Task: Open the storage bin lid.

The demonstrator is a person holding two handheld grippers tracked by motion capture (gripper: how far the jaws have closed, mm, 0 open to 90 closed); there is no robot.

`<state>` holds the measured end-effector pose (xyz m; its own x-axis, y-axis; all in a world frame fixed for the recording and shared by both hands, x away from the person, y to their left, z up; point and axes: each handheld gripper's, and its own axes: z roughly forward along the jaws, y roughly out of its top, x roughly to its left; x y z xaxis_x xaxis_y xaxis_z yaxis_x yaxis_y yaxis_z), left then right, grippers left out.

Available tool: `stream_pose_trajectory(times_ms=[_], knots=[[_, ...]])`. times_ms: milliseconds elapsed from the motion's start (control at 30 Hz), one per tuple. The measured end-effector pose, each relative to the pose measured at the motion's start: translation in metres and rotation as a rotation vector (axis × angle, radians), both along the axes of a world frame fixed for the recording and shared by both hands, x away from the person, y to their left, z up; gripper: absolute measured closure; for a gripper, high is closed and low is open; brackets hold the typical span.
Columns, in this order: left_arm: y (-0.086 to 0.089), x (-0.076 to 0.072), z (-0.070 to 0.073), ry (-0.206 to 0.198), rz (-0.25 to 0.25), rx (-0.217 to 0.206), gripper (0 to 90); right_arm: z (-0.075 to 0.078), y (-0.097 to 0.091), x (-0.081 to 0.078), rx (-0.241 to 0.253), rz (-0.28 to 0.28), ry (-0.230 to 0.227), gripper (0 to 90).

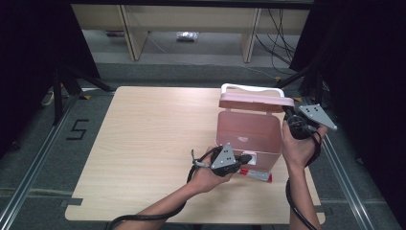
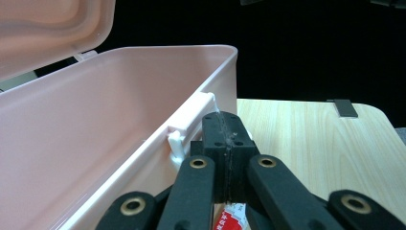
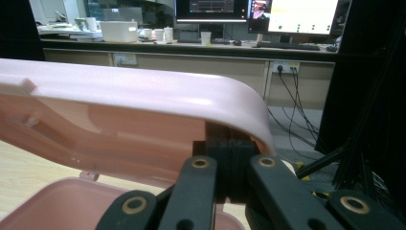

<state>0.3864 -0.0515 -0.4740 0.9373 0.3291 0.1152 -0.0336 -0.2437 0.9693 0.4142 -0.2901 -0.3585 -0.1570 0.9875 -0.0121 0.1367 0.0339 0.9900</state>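
**A:** Tool in the right hand sits at the right of the high view, jaws pressed together under the edge of the pink box's lid, propping it up. In the right gripper view the closed tips tuck just beneath the lid's rounded corner.

**B:** And the left tool?

**A:** Lower centre of the frame, jaws fully together and gripping nothing, its tips against the front wall of the pink box, beside the white latch.

**B:** So how far along?

**A:** I'd judge the opening done: the lid stands tilted back on its hinge, white handle at the top, and the inside looks bare in the left gripper view. Filling seems still ahead.

**B:** With what?

**A:** Likely the small red-and-white packet, which lies flat on the counter, just in front of the box and below the left tool.

**B:** The box itself?

**A:** Pale pink plastic, rectangular, smooth walls, rounded corners, standing right of centre on the counter.
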Motion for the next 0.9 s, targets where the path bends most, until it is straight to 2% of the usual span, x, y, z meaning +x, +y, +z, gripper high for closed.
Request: stream_pose_trajectory(times_ms=[400,433,467,567,700,733,900], knots=[[0.0,0.0,0.0,0.001,0.0,-0.002,89.8,0.003,-0.001,0.009,-0.005,-0.008,0.002,90.0],[0.0,0.0,0.0,0.001,-0.001,-0.002,89.8,0.003,0.0,0.009,0.008,-0.018,0.002,90.0],[0.0,0.0,0.0,0.001,-0.001,-0.002,89.9,0.003,-0.001,0.01,-0.009,-0.012,-0.007,90.0],[0.0,0.0,0.0,0.001,-0.001,-0.002,89.8,0.004,-0.001,0.012,-0.014,-0.012,0.001,90.0],[0.0,0.0,0.0,0.0,0.0,-0.002,89.8,0.004,0.0,0.013,0.002,-0.018,0.011,90.0],[0.0,0.0,0.0,0.001,0.0,-0.002,89.8,0.004,-0.001,0.014,-0.011,-0.015,0.004,90.0],[0.0,0.0,0.0,0.001,0.0,-0.003,89.8,0.004,-0.002,0.018,-0.007,-0.02,0.001,90.0]])
